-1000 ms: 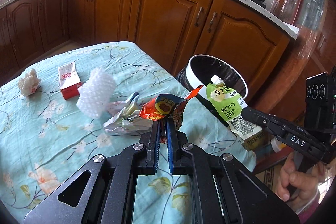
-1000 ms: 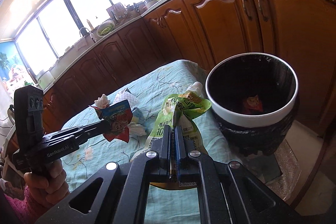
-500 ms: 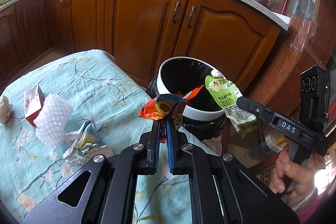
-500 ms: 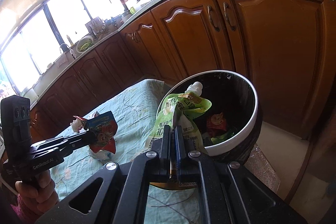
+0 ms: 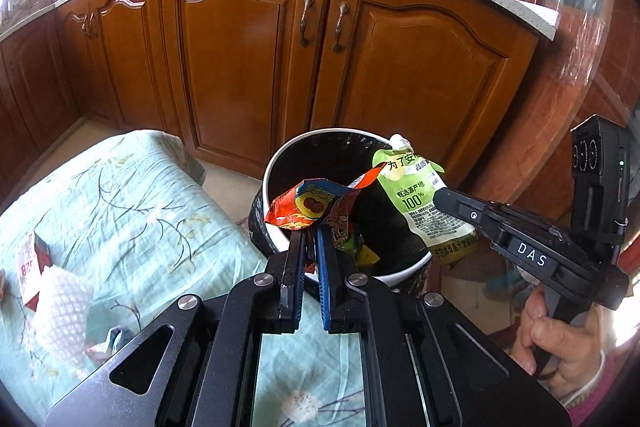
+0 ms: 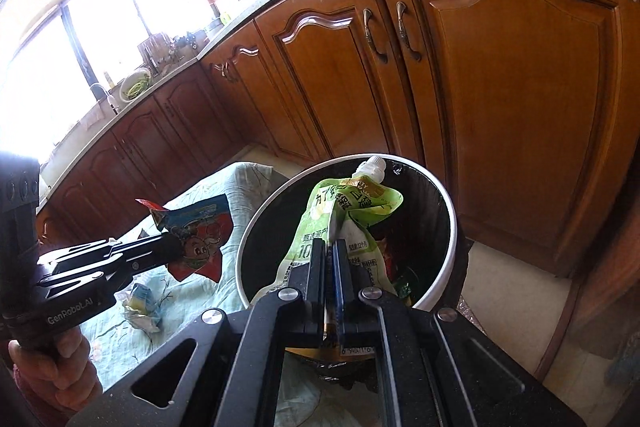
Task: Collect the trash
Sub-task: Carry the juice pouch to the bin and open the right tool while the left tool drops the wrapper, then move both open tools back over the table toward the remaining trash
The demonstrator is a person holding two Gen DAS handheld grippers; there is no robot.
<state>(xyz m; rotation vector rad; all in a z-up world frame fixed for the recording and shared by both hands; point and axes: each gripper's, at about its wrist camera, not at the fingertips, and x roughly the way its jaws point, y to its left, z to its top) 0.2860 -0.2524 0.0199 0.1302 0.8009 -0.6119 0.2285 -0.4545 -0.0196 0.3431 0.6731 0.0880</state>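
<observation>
Presently, left wrist view. Left gripper: jaws nearly closed, pinching an orange snack wrapper by its lower edge; the wrapper stands up from the fingertips, over the near rim of the trash bin. Bin: white rim, black liner, straight ahead of the fingers, coloured scraps lying inside. Right gripper: enters from the right, clamped on a green spout pouch, which hangs over the bin's far right rim. Table with floral teal cloth: left of and below the gripper. On it, far left: white foam netting, a red-and-white carton, crumpled wrapper.

Right wrist view. Right gripper: jaws shut tight on the green spout pouch, cap end pointing away, held above the bin's open mouth. Left gripper: off to the left, gripping the snack wrapper just beside the bin's left rim. Crumpled wrapper on the cloth below the left gripper.
</observation>
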